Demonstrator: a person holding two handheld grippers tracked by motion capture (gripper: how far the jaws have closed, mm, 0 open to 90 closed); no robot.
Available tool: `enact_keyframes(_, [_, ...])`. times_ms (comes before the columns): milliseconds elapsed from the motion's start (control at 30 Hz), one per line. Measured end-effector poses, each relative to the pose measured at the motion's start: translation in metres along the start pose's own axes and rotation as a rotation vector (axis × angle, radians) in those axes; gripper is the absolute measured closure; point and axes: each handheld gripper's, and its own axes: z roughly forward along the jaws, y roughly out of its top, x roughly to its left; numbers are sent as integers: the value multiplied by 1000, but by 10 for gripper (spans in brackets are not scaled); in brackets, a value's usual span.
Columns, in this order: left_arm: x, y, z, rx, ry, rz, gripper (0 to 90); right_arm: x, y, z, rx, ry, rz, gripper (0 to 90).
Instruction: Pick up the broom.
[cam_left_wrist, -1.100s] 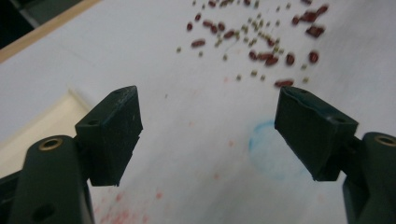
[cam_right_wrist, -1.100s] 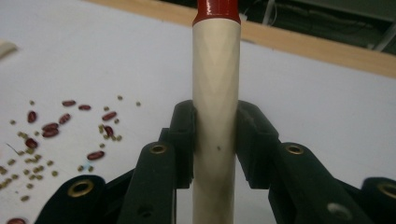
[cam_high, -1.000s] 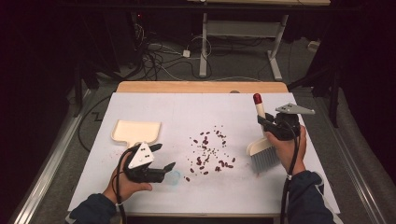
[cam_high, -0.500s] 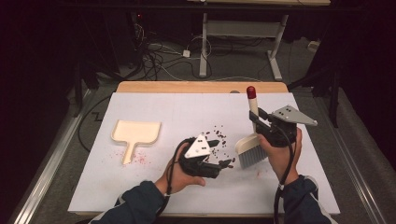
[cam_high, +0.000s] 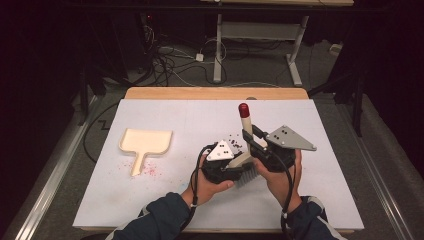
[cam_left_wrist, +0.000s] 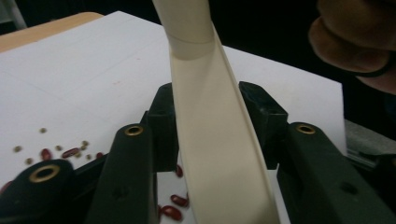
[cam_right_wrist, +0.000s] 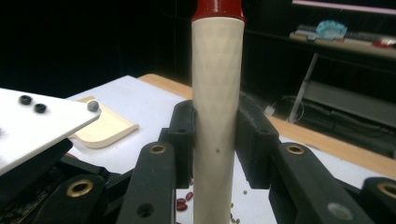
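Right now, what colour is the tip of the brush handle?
Red, on a cream brush handle; clearest in the right gripper view.

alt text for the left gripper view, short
The left claw has just closed on the cream brush, whose flat neck stands between its black jaws. Red beans and small seeds lie on the white table below, and a hand shows at top right.

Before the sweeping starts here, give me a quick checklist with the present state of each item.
1. Right gripper shut on the brush handle: ok.
2. Left gripper, jaws just closed, shut on the brush neck: ok.
3. Bristles down on the table: cannot tell.
4. Beans gathered: not ok, scattered.
5. Dustpan near the beans: not ok, away to the left.
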Motion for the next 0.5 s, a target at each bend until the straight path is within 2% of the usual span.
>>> enact_keyframes(33, [3,0,-4,12,18,11,626,0,2,-2,4,24,-9,700])
enact_keyframes(100, [7,0,-10,37,11,25,638,-3,2,-3,-7,63,-7,691])
enact_keyframes(133, [9,-1,-13,48,10,36,640,-5,3,-4,6,84,-19,668])
enact_keyframes(200, [13,-2,-20,70,11,64,649,-9,2,-6,3,157,-38,621])
enact_keyframes(267, [14,-2,-24,80,6,76,654,-12,2,-8,38,210,-90,547])
enact_keyframes(367, [15,-3,-39,108,-37,132,656,-18,-2,-11,81,316,-159,434])
enact_keyframes(400, [15,-3,-39,108,-37,132,656,-20,-3,-12,101,360,-180,412])
enact_keyframes(433, [14,-3,-45,123,-72,166,657,-22,-6,-13,125,407,-218,406])
enact_keyframes(467, [14,-3,-45,123,-72,166,656,-22,-8,-14,139,426,-241,389])
enact_keyframes(500, [10,-5,-48,151,-100,200,656,-21,-11,-15,162,449,-275,382])
